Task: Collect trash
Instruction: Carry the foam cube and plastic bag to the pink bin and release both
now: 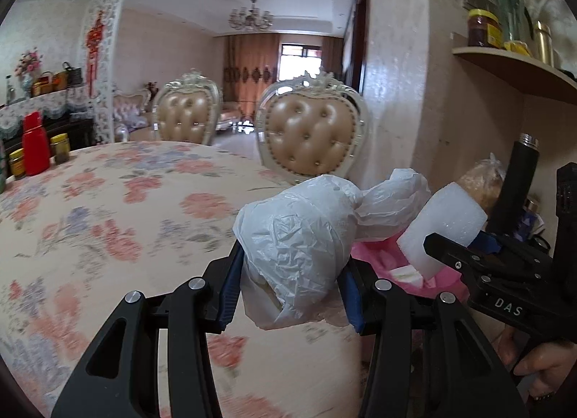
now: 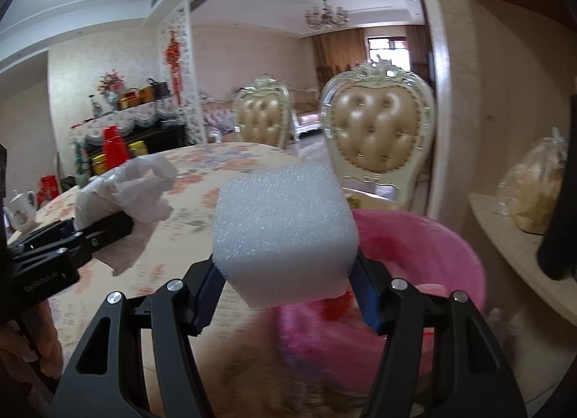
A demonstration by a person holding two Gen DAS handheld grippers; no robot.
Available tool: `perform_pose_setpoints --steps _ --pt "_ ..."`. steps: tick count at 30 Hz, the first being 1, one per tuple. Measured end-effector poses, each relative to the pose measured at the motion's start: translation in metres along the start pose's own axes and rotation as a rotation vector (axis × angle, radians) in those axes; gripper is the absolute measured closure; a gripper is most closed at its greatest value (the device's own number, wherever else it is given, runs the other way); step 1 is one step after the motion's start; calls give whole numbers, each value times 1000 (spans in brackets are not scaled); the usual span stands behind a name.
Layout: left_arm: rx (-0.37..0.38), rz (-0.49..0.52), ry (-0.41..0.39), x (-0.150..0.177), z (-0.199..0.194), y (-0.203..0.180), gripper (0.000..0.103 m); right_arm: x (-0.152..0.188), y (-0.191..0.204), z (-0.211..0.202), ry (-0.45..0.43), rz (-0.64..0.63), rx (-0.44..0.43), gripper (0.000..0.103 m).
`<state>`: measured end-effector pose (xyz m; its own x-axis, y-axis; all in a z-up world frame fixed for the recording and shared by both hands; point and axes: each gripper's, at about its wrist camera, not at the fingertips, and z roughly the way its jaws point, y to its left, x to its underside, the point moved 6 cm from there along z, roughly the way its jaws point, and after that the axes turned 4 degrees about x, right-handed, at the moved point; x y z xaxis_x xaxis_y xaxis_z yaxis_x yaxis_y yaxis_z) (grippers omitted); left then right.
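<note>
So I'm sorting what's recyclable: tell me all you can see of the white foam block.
The white foam block is a chunky, roughly cubic piece of white, fine-celled packing foam with rounded edges, apparently clean and undamaged. The right gripper clamps its lower sides between blue pads, holding it in the air beside the pink bin, near the table's edge.

Ahead of both grippers the floral counter (image 1: 108, 209) lies bare across its middle, giving open passage there. Its far left edge is crowded by a red thermos (image 1: 35, 144) with small jars (image 1: 60, 147) just beside it, and a white teapot (image 2: 21, 210) sits near that side too. Two tufted chairs (image 1: 313, 129) stand against the counter's far edge. To the right, the pink bin (image 2: 432, 248) has an open mouth, though the foam block (image 2: 285, 238) and crumpled plastic bag (image 1: 299, 238) fill the space before it. Right of the bin, a lower shelf (image 2: 523, 256) carrying a bagged loaf (image 2: 537, 191) and a black flask (image 1: 515, 183) closes off that side, with an upper shelf (image 1: 515, 68) above.
</note>
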<state>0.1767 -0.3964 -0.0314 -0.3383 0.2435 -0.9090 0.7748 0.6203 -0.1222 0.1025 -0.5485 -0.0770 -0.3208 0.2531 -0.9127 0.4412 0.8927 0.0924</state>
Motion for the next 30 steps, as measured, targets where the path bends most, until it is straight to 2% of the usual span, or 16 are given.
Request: perform_pose_setpoints --steps 9,18,19,20,21,22,30 --pt "46 4 13 -8 31 -23 57 3 -66 26 45 44 105 41" --pt "43 18 22 -15 48 -26 57 -6 -92 61 50 62 110 40" --pt "44 19 24 -16 51 -27 57 -4 -89 60 50 62 111 38" --pt "44 20 26 -16 54 -28 57 -5 -91 63 51 63 109 30" --pt "46 19 28 -16 56 -30 57 -5 -92 62 46 65 112 23" --pt "50 19 32 -17 61 -32 57 -6 -94 60 36 68 118 23" --pt "124 61 65 -19 94 -70 57 -1 -130 18 -18 125 207 23"
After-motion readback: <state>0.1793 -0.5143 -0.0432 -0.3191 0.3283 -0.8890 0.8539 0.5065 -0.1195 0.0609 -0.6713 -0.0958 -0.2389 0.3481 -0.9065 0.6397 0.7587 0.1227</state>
